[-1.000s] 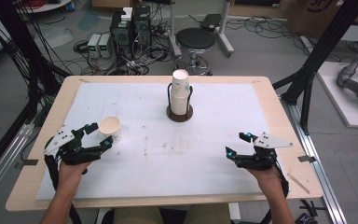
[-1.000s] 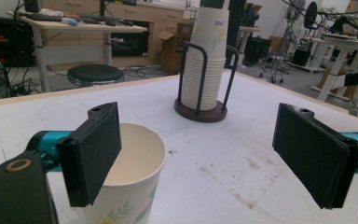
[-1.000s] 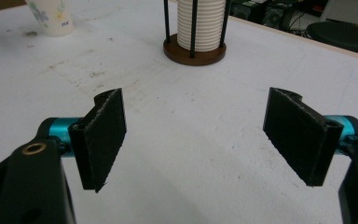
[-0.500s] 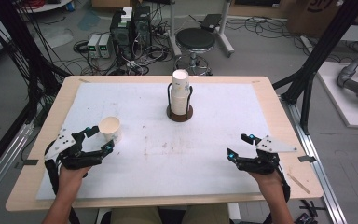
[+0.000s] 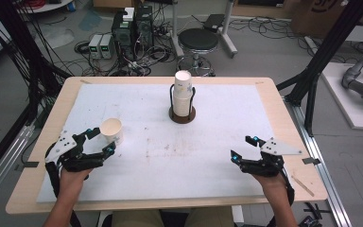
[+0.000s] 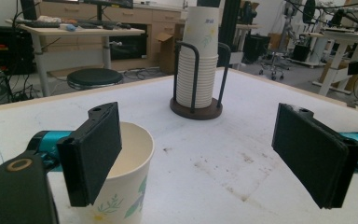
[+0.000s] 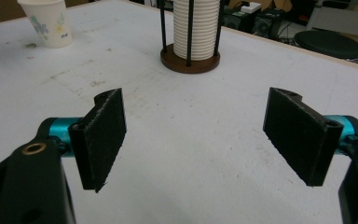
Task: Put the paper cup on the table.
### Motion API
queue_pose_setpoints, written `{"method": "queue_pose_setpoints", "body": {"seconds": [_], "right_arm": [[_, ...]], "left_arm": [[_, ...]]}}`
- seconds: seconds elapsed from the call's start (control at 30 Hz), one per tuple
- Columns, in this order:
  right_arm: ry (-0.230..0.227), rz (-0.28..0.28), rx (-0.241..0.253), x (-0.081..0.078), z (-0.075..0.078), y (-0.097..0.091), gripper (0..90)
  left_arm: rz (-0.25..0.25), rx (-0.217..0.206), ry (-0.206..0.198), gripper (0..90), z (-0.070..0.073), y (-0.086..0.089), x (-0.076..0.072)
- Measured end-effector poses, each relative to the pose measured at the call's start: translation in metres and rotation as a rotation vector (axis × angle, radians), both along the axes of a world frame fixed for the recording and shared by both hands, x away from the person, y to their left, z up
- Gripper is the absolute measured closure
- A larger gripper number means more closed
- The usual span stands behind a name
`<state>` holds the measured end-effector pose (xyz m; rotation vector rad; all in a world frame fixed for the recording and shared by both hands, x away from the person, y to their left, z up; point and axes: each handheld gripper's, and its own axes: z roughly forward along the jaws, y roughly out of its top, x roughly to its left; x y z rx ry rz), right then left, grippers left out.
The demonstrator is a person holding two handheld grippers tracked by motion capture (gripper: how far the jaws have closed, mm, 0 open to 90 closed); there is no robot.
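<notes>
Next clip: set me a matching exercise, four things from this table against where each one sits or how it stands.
Things:
1. single paper cup
2. stack of cups
3. left gripper
4. right gripper

Places or states:
A. in a dark wire holder at the table's far middle
B. jaws wide, nothing between them, near right
C. upright on the white mat, near left
D. jaws wide, one beside the single cup's rim

Pairs: 1-C, 2-A, 3-D, 4-B

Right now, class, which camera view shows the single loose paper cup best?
The left gripper view: the loose cup sits closest, open rim and leaf print clear, though one black pad hides part of it. The high view shows it small from above, upright. The right gripper view shows it whole but far off.
</notes>
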<state>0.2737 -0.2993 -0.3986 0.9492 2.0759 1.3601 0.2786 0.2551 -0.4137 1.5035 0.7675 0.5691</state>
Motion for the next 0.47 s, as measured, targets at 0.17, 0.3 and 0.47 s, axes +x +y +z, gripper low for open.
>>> {"method": "queue_pose_setpoints", "body": {"seconds": [0.17,0.3,0.47], "right_arm": [[0.000,-0.001,0.005,-0.0005,0.0002,0.0004,21.7],[-0.006,-0.001,0.004,-0.0006,0.0005,0.0003,21.7],[-0.010,0.000,0.006,-0.0001,0.0006,0.0000,21.7]], "left_arm": [[0.003,0.001,0.000,15.8,-0.0001,0.0005,0.0001],[0.007,-0.001,-0.001,15.7,-0.0002,0.0013,0.0001],[0.014,-0.006,-0.001,15.8,-0.0004,0.0030,-0.0004]]}}
